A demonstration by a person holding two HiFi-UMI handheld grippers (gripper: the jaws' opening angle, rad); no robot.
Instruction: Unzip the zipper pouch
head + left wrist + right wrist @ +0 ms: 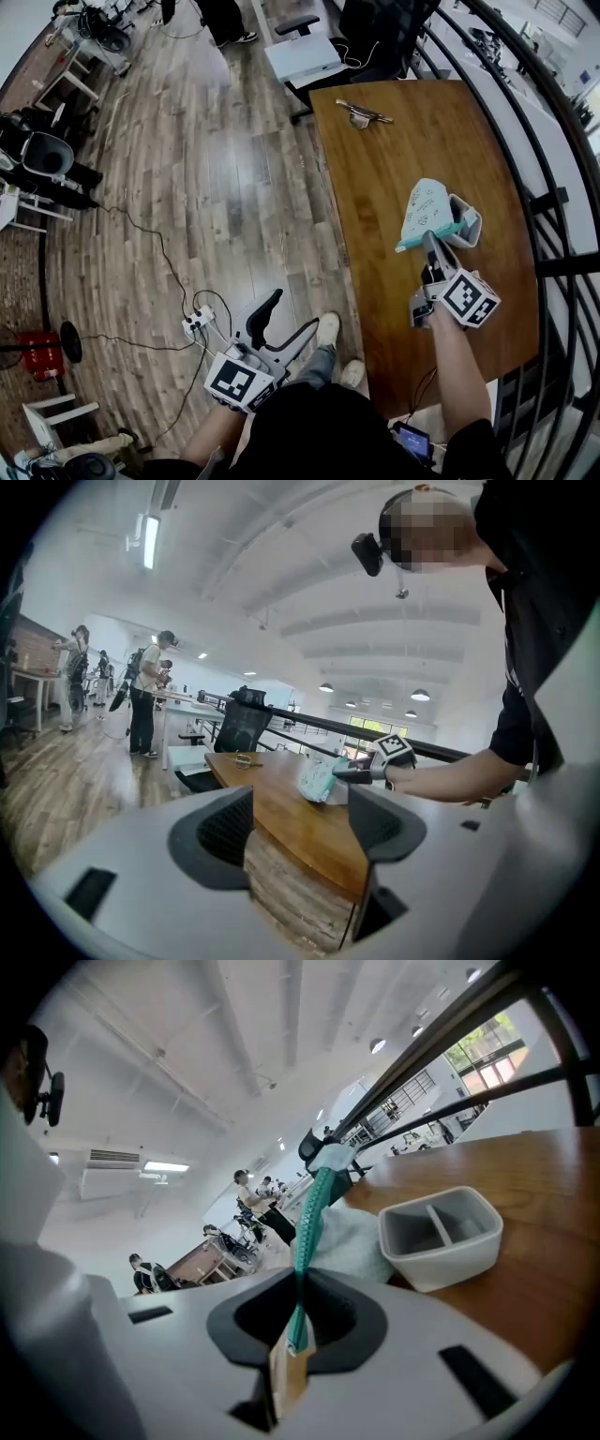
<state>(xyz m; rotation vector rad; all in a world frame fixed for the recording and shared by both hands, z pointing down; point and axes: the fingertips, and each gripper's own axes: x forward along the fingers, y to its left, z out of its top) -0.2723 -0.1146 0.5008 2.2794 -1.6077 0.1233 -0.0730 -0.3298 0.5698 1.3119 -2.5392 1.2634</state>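
Pinching the near end of the teal zipper (311,1211) in the right gripper (298,1327), jaws pressed shut on the strip. A tan tab (287,1377) is hanging just under the pads: likely the pull, though hard to confirm. The pouch (424,208) is sitting on the wooden table (375,169), propped against a grey divided tray (439,1232) and touching it.

Probably best done by drawing straight back along the zipper line, low and steady, not lifting, and by checking first that the pads are biting the pull and not just the tape. With no second grip pinning the pouch, a pull is risking dragging the whole thing, tray included. Likely worth bringing the other gripper up to clamp the pouch body.

Reaching forward with the right forearm (453,366) stretched over the table's near edge, the gripper pointing away from the body. Holding the left gripper (300,841) low at the left side over the floor (216,187), well apart from the table, jaws spread and empty.
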